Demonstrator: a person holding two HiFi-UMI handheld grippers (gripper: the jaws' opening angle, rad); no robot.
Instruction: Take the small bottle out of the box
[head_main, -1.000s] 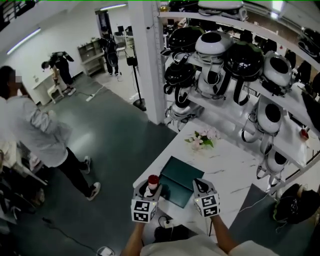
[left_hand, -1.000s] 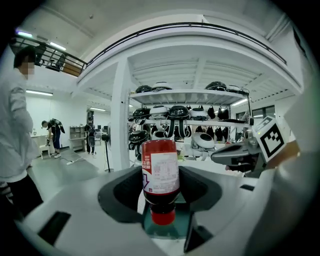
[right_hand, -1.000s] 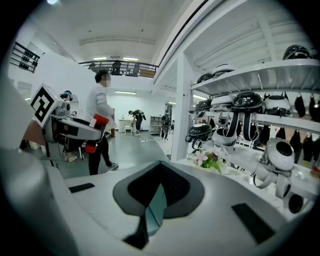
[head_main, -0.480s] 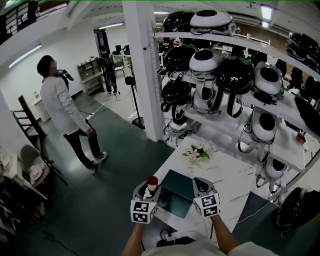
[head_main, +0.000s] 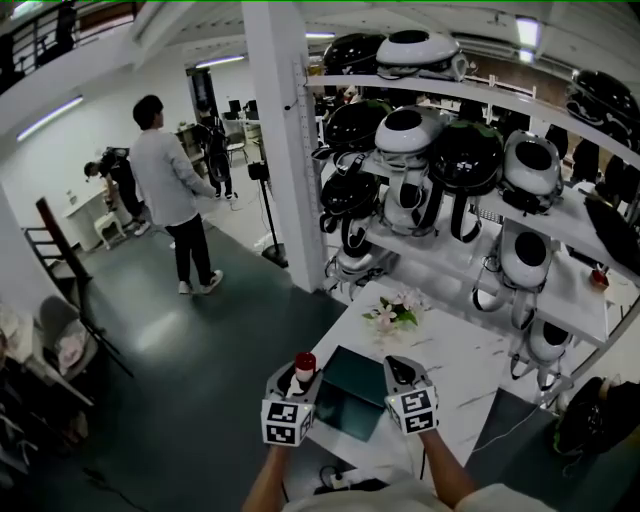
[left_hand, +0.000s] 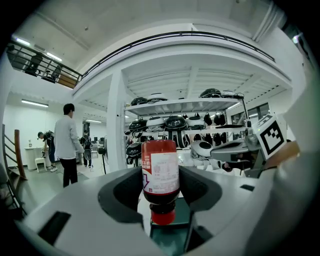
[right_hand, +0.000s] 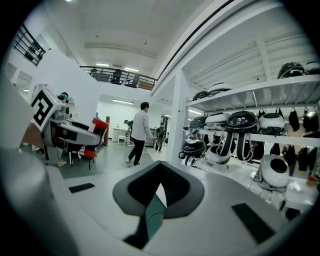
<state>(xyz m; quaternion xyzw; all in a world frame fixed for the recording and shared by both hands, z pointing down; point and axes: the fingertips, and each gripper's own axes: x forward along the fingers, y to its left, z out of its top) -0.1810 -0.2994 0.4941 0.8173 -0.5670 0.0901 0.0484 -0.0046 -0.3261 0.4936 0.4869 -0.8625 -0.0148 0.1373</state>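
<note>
The left claw (head_main: 294, 380) is clamped on the small bottle (left_hand: 160, 172), one jaw pressing on each side of its labelled body. In the left gripper view the bottle stands upright between the jaws with its red cap pointing down and its dark base on top. It fills the gap from pad to pad. In the head view the bottle's red end sticks up just above the claw, held in the air over the left edge of the dark green box (head_main: 348, 398). The bottle is clear of the box and touches nothing but the jaws.

The box lies flat on the white marbled surface (head_main: 455, 360), between the two claws as the head view shows them. The right claw (head_main: 398, 372) hovers by the box's right edge. Its jaws are drawn nearly together, with only a thin slit between them and nothing gripped; through that slit a strip of the green box and a bit of white surface show.

A small bunch of pale flowers (head_main: 393, 314) sits further back on the surface, well apart from the box. A person in a light top (head_main: 168, 180) stands on the grey floor beyond
</note>
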